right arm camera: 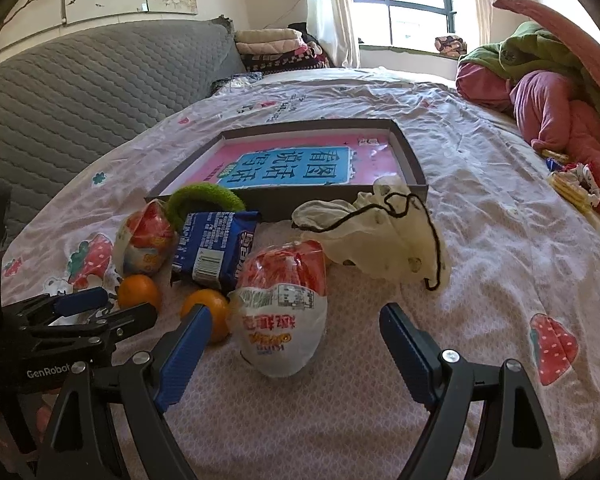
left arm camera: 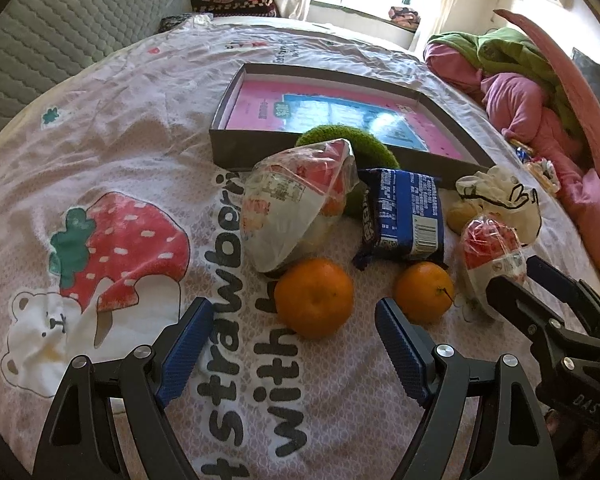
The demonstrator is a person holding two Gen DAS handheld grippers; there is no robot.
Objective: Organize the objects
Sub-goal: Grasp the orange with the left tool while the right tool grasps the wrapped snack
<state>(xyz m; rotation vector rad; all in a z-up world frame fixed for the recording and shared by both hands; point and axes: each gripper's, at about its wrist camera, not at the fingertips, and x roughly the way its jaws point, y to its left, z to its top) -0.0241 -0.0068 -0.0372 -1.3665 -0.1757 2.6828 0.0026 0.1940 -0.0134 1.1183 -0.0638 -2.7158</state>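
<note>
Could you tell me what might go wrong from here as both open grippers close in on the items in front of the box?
1. The left gripper faces a round orange; it could roll on the soft sheet.
2. The right gripper frames a crinkly wrapped snack, whose loose film may slip.
3. The grippers are close together and could collide.

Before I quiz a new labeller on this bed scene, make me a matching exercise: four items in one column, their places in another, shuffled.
Items:
1. green ring
2. blue snack pack
3. cream drawstring pouch
4. pink book

Places:
A. inside the grey box
B. against the box's near wall, left end
C. lying between the two red-and-white packets
D. in front of the box's right corner

Pairs: 1-B, 2-C, 3-D, 4-A
</note>
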